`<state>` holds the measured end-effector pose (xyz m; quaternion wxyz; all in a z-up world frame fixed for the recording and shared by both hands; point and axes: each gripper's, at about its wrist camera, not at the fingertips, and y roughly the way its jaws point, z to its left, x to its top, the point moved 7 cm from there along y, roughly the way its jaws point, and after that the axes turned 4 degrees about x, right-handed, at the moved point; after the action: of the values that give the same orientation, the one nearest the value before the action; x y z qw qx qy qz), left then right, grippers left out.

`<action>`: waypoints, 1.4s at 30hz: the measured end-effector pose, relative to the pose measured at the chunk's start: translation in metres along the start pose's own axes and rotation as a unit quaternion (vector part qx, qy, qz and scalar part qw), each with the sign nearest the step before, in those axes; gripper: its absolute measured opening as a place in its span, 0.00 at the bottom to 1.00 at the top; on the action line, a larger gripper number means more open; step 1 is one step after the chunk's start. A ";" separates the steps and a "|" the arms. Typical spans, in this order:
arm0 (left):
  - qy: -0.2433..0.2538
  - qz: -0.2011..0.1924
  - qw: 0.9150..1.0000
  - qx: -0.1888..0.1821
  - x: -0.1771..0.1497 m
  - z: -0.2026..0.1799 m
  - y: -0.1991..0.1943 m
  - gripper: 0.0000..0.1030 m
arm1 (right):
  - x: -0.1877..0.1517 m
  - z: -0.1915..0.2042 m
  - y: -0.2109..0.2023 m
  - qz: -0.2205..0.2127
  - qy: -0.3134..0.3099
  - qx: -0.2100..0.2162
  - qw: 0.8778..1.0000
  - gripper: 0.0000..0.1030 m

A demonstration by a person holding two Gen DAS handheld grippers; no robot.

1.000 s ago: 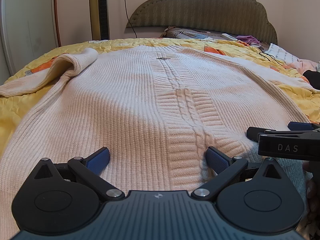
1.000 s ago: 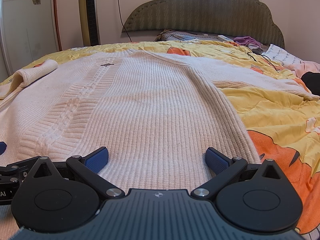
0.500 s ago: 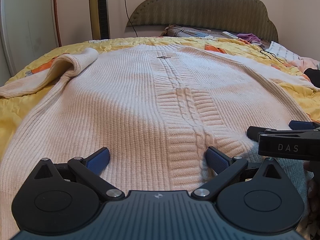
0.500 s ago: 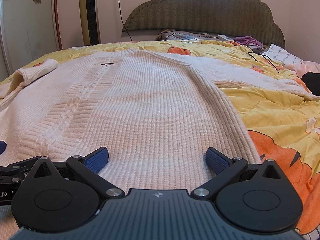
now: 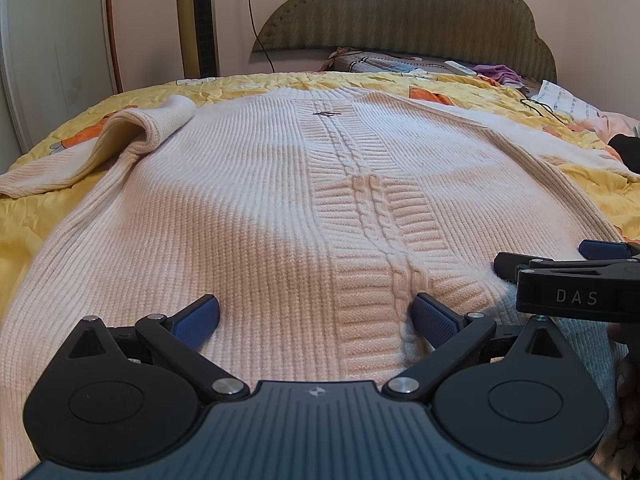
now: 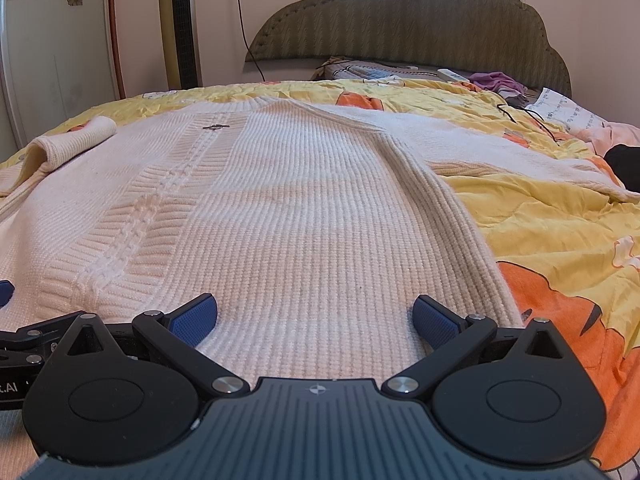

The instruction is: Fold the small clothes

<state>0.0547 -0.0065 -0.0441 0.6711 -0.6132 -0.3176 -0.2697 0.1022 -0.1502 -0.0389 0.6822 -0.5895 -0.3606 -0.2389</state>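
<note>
The sweater lies flat on the bed, its long axis running from the hem at our fingers toward the headboard. Left gripper spans the cable band at the hem, fingers spread; right gripper sits beside it nearer the hem's right corner, fingers spread, holding nothing. No containers appear.

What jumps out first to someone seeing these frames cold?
The big cream cable-knit sweater, spread flat across the yellow-and-orange quilt, fills most of both views. Both grippers sit open side by side at its near hem: the left gripper straddling the cable braid, the right gripper over the plain knit nearer the sweater's side edge. Behind, a scalloped green headboard closes the scene.
</note>
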 end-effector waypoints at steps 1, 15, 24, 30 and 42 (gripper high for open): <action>0.000 0.001 1.000 0.000 0.000 0.000 0.000 1.00 | 0.000 0.000 0.000 0.000 0.000 0.000 1.000 1.00; 0.002 0.009 1.000 0.004 0.003 0.001 0.000 1.00 | 0.000 -0.002 -0.001 0.000 -0.002 0.004 1.000 1.00; -0.024 0.036 0.999 -0.008 0.037 0.005 0.019 1.00 | 0.018 -0.022 -0.008 -0.014 0.081 0.066 0.994 1.00; -0.026 0.039 0.999 0.008 0.058 0.000 0.042 1.00 | 0.058 -0.074 -0.022 -0.038 0.161 0.100 0.981 1.00; -0.010 0.018 1.000 0.011 0.075 -0.013 0.085 1.00 | 0.105 -0.313 0.026 -0.098 0.289 -0.059 0.950 0.70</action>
<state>0.1691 -0.0089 -0.0433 0.6792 -0.6142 -0.3158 -0.2484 0.2529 -0.4409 0.0120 0.6944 -0.4963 -0.1892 -0.4856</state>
